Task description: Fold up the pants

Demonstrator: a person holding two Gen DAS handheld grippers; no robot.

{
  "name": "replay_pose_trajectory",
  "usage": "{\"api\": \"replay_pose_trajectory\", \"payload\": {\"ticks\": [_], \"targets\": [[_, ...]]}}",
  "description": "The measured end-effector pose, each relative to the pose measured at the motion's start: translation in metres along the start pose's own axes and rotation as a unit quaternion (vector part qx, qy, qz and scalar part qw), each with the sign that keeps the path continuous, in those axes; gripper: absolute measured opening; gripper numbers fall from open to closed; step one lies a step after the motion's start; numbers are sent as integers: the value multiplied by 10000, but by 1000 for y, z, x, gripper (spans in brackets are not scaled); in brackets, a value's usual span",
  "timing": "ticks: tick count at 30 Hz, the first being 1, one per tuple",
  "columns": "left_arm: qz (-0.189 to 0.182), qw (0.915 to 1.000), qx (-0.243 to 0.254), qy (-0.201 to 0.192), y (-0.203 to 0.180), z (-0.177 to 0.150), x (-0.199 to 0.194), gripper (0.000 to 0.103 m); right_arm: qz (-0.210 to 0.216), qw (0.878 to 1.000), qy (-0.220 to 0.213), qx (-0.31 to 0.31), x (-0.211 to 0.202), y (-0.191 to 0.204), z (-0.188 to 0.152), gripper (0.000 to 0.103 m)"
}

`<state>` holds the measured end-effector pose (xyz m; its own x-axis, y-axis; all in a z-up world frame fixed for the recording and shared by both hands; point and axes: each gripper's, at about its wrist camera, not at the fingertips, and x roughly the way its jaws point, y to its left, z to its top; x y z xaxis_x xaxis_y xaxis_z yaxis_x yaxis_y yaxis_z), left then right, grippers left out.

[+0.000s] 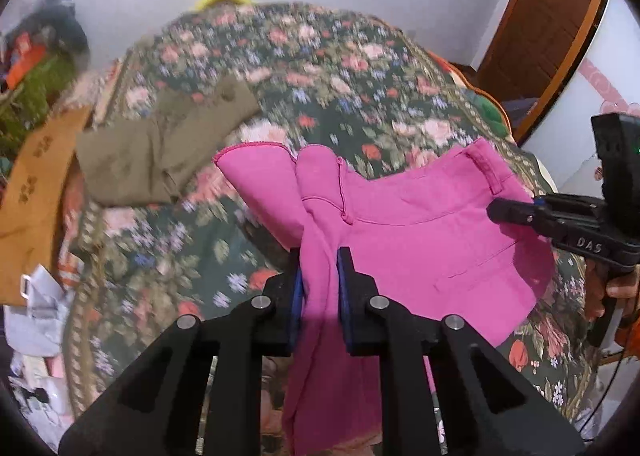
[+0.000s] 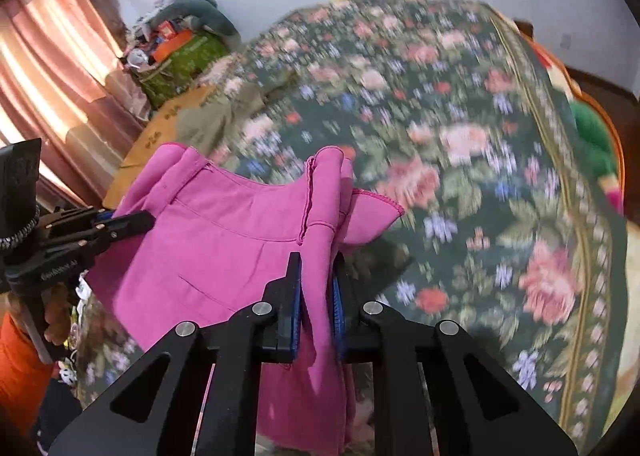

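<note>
Pink pants [image 1: 408,232] hang in the air above a flowered bedspread [image 1: 320,68], held up by both grippers. My left gripper [image 1: 320,260] is shut on one bunched end of the waist. My right gripper [image 2: 317,266] is shut on the other end of the pink pants [image 2: 224,240]. The right gripper also shows at the right edge of the left wrist view [image 1: 496,210], and the left gripper at the left edge of the right wrist view [image 2: 148,218]. The legs hang below, out of sight.
Olive-green pants [image 1: 160,148] lie crumpled on the bedspread at far left. A brown cardboard box [image 1: 36,184] and a clutter pile [image 2: 176,44] stand beside the bed. Curtains [image 2: 44,68] hang at left; a wooden door [image 1: 548,16] is at right.
</note>
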<state>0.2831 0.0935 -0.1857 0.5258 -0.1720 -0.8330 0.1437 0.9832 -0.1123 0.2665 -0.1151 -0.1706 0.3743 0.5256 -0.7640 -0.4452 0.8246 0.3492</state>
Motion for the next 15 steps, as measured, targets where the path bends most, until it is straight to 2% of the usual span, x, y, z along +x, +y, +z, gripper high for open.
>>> {"api": "replay_pose_trajectory", "payload": {"ticks": [9, 15], "targets": [[398, 9955, -196, -833, 40, 38, -51, 15, 75, 9971, -552, -523, -7, 45, 57, 11], [706, 9903, -328, -1149, 76, 64, -62, 15, 119, 9928, -862, -818, 4, 77, 102, 11]]}}
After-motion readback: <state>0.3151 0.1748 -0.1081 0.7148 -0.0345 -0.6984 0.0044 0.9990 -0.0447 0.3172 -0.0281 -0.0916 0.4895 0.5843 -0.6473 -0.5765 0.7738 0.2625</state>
